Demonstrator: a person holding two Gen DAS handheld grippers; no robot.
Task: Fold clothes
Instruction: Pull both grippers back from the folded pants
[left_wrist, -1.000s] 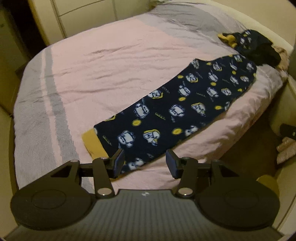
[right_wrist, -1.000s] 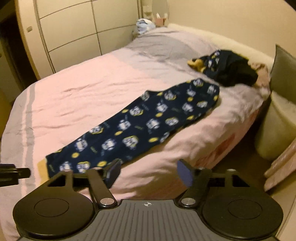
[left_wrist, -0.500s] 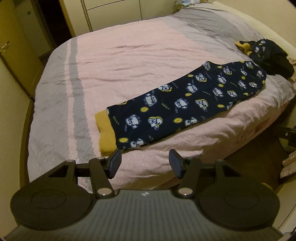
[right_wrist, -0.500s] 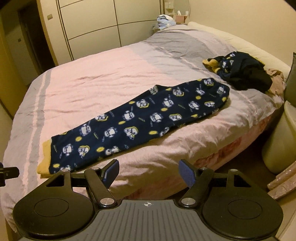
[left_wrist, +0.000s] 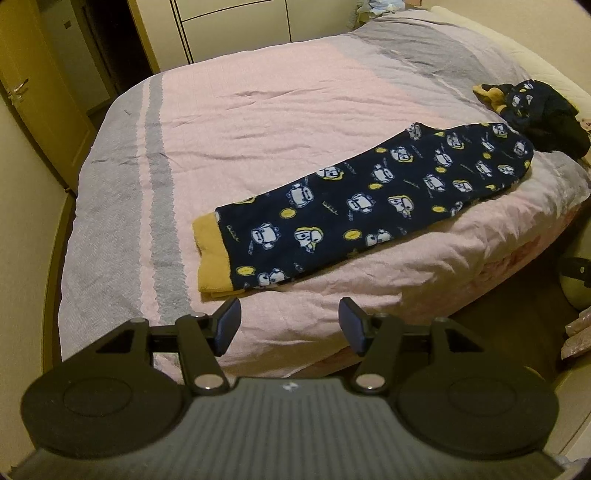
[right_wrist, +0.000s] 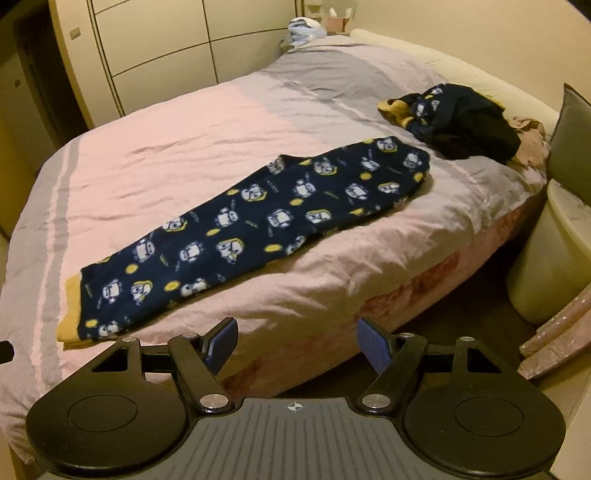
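Left wrist view: I've got the left gripper (left_wrist: 289, 325) spread wide, holding nothing, off the near edge of the bed (left_wrist: 258, 122). Right gripper (right_wrist: 296, 345) same, wide and unloaded. Navy cartoon-print pajama pants (left_wrist: 373, 201) lie flat and lengthwise on the pink duvet, yellow cuff (left_wrist: 212, 254) nearest. Dark clothes pile (right_wrist: 461, 120) sits beyond, near the waist end.

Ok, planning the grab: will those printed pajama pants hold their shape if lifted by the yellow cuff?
Probably not: the pajama pants lie limp, following the quilt, so they'd likely droop. The fleecy-looking fabric should grip, not slip. Likely light.
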